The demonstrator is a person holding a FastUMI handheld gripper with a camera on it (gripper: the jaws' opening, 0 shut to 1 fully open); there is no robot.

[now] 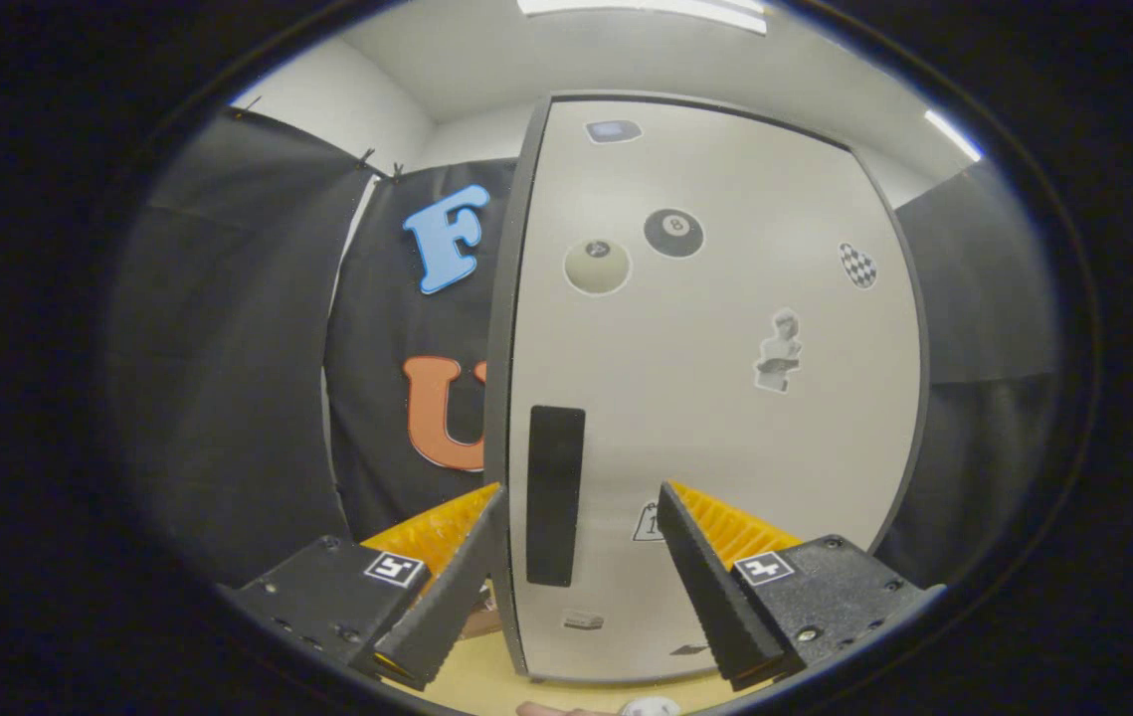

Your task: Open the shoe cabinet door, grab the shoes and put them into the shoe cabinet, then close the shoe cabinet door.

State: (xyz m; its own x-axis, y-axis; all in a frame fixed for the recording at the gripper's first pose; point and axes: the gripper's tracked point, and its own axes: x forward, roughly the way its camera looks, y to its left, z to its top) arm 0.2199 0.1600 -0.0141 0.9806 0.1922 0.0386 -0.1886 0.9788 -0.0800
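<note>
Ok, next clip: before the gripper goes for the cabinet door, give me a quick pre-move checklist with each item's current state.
1. Cabinet door shut and waiting to be opened: ok, it appears closed, facing the camera.
2. Gripper open: ok, the fingers stand spread with nothing between them.
3. Black handle lined up: ok, it sits just ahead, in the gap, nearer the left finger.
4. Fingers touching the handle: cannot tell, depth is unclear.
5. Shoes located: cannot tell, a pale object by the fingers' base is unidentifiable.
6. Hinge side known: cannot tell, no hinges show.
</note>
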